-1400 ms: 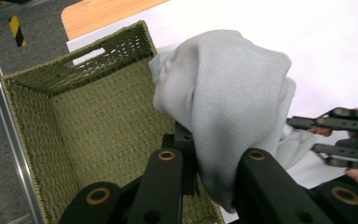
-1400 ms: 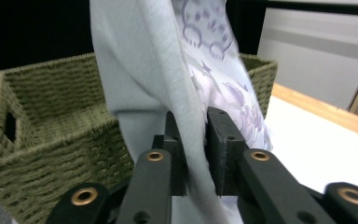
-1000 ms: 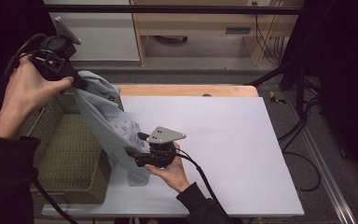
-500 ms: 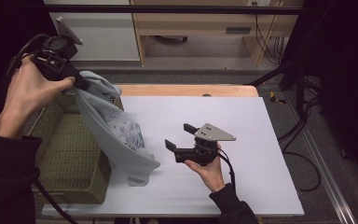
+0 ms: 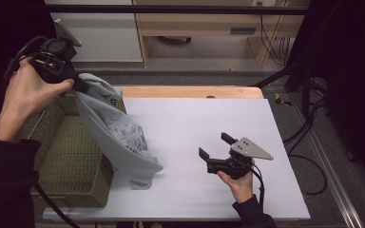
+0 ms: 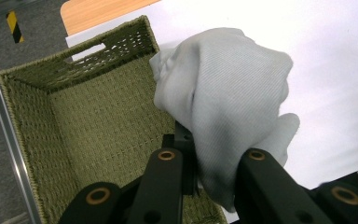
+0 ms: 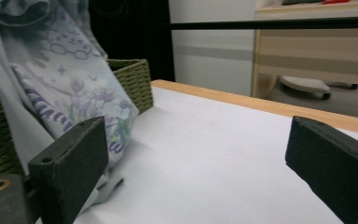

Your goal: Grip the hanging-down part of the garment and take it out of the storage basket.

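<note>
the pale grey garment (image 5: 116, 135) with a printed purple-and-blue pattern is hanging from its top end at about 10 o'clock on the tabletop (image 5: 204, 128), slanting down toward 7 o'clock, where its lower end is resting crumpled on the white surface. its upper part is draping over the right rim of the green woven basket (image 5: 71, 161), which is sitting at the 9 o'clock edge of the tabletop. in the left gripper view a bunched fold of the garment (image 6: 223, 102) is sitting pinched between the black jaws, above the open basket (image 6: 93, 126).

the left hand-held gripper (image 5: 78, 84) is clamping tight on that top fold, its jaws squeezed together with the cloth between them, and the left hand (image 5: 26, 95) is holding it raised above the basket's far corner.

the right hand-held gripper (image 5: 214, 148) is sitting near 5 o'clock over the bare tabletop, well apart from the garment, with its jaws pointing toward it. its jaws have just been opening and are standing wide with nothing between them. in the right gripper view the two black pads (image 7: 74, 158) are framing the white surface, with the garment (image 7: 60, 93) and the basket (image 7: 130, 81) beyond the left pad. the right hand (image 5: 240, 183) is gripping it from below, a dark sleeve (image 5: 252, 216) coming in from the near edge.
</note>
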The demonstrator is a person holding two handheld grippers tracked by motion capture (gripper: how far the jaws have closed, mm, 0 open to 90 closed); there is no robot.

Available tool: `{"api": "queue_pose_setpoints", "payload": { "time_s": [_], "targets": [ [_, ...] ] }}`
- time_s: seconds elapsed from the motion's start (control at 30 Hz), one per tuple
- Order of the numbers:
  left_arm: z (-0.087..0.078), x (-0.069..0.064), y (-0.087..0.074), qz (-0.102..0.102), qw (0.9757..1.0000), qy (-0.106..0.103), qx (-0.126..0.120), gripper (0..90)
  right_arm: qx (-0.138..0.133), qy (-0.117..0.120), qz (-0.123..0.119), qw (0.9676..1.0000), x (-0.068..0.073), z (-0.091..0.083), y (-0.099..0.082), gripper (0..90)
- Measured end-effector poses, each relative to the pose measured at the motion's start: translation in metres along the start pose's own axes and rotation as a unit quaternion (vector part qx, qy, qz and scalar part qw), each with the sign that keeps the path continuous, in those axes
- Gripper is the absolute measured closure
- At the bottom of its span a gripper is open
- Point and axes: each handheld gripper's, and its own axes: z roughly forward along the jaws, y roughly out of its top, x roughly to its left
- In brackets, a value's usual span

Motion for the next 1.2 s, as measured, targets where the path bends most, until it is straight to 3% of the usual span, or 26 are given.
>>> {"api": "queue_pose_setpoints", "payload": {
  "time_s": [0.23, 0.57, 0.87, 1.2],
  "targets": [
    [0.000, 0.003, -0.002, -0.003, 1.0000, 0.001, 0.001, 82.3, -0.008, -0.026, 0.002, 0.9996, -0.007, -0.023, -0.015, 2.8],
    [0.000, 0.006, -0.003, -0.004, 1.0000, -0.004, -0.001, 82.3, -0.005, -0.045, 0.016, 0.9988, -0.014, -0.046, -0.032, 0.7],
    [0.000, 0.006, -0.004, -0.003, 1.0000, -0.002, -0.001, 82.3, -0.002, -0.056, 0.015, 0.9983, -0.015, -0.057, -0.044, 0.3],
    [0.000, 0.001, -0.002, -0.001, 1.0000, -0.005, -0.003, 82.3, 0.002, -0.062, 0.012, 0.9980, -0.018, -0.057, -0.050, 0.4]
  ]
}}
